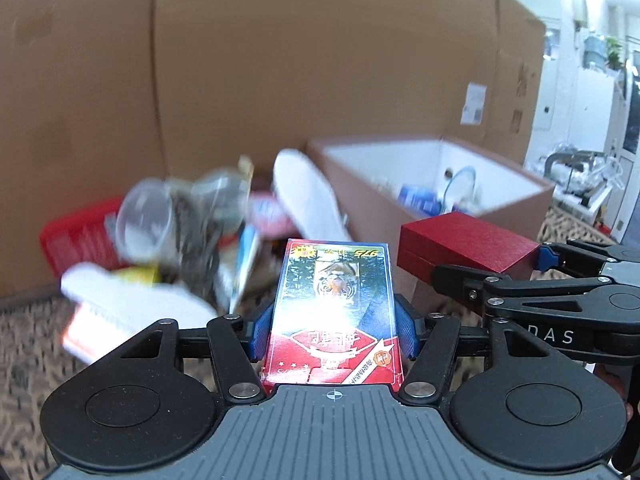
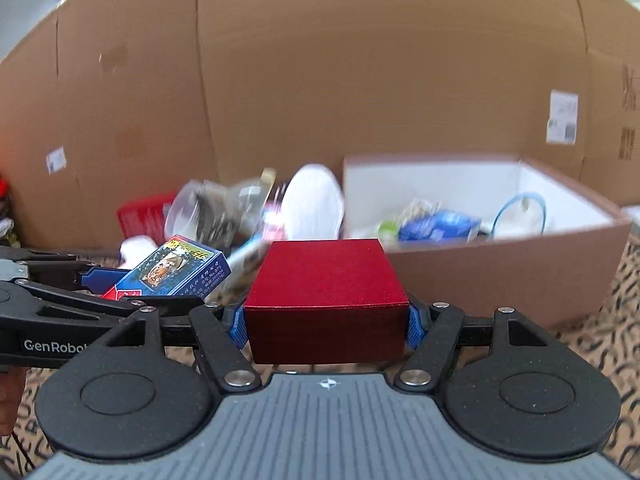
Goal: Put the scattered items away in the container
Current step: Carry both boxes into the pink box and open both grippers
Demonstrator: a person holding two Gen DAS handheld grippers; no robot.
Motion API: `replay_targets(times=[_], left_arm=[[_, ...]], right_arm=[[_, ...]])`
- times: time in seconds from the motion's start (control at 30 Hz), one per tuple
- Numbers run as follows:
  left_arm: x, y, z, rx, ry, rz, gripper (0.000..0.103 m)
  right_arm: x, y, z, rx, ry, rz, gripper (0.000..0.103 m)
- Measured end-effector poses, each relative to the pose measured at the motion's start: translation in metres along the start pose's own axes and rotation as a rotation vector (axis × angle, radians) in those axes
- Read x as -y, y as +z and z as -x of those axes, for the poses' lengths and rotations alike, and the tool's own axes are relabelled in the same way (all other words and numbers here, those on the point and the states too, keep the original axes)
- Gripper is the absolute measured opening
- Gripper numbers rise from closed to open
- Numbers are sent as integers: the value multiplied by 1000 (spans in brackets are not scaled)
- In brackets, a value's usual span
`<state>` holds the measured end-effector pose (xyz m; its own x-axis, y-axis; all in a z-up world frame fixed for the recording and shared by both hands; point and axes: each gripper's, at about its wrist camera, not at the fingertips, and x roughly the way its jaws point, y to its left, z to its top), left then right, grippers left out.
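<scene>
Left gripper (image 1: 331, 334) jaws clamped on a card pack (image 1: 334, 312) with a tiger picture, blue pads (image 1: 262, 330) pressed on both long sides; pack fills the lower centre of the left wrist view, raised off the floor. Same pack (image 2: 176, 272) shows at centre left of the right wrist view, tilted, held by the left gripper (image 2: 94, 280) coming in from the left edge.

Right gripper (image 2: 326, 326) jaws closed on a red box (image 2: 326, 292), pads touching its left and right faces, centre of the right view. In the left view the red box (image 1: 466, 242) sits at centre right, with the right gripper (image 1: 486, 268) entering from the right edge. The two held items are close together, side by side, apart.

Container (image 2: 500, 268): open brown box, white inside, centre right of the right view, beyond the red box. It holds a blue packet (image 2: 438, 226) and a blue cable loop (image 2: 520, 210), plus other bits too blurred to name. Container (image 1: 372, 204) is upper centre right in the left view.

Scattered pile left of the container, blurred: white shoe (image 2: 314, 204), clear plastic cup (image 1: 146, 220), red basket (image 1: 76, 244). Cardboard wall (image 2: 320, 80) behind everything; patterned carpet (image 2: 600, 340) underneath.
</scene>
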<state>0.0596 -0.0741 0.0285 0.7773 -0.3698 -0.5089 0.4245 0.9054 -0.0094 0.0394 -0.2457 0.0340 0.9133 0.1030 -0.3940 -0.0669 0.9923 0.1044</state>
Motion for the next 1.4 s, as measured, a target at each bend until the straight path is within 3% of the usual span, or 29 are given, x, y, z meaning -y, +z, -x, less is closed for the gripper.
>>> replay_targets(times=[0.17, 0.43, 0.83, 1.2, 1.3, 1.33, 1.4], left_arm=[[12, 34, -15, 47, -40, -15, 62], [32, 85, -68, 54, -71, -21, 62], [52, 132, -187, -68, -106, -22, 62], [56, 151, -246, -137, -88, -8, 63], [55, 152, -253, -125, -55, 13, 84], [52, 152, -252, -116, -40, 35, 94], [43, 151, -246, -95, -41, 88, 103]], right_arm=[[18, 28, 3, 74, -74, 41, 74], [61, 64, -26, 97, -150, 89, 74], [148, 79, -111, -20, -194, 59, 74], [182, 100, -163, -121, -203, 77, 74], [182, 104, -167, -123, -245, 79, 74], [183, 104, -167, -107, -262, 86, 80], [183, 103, -159, -39, -292, 106, 93]])
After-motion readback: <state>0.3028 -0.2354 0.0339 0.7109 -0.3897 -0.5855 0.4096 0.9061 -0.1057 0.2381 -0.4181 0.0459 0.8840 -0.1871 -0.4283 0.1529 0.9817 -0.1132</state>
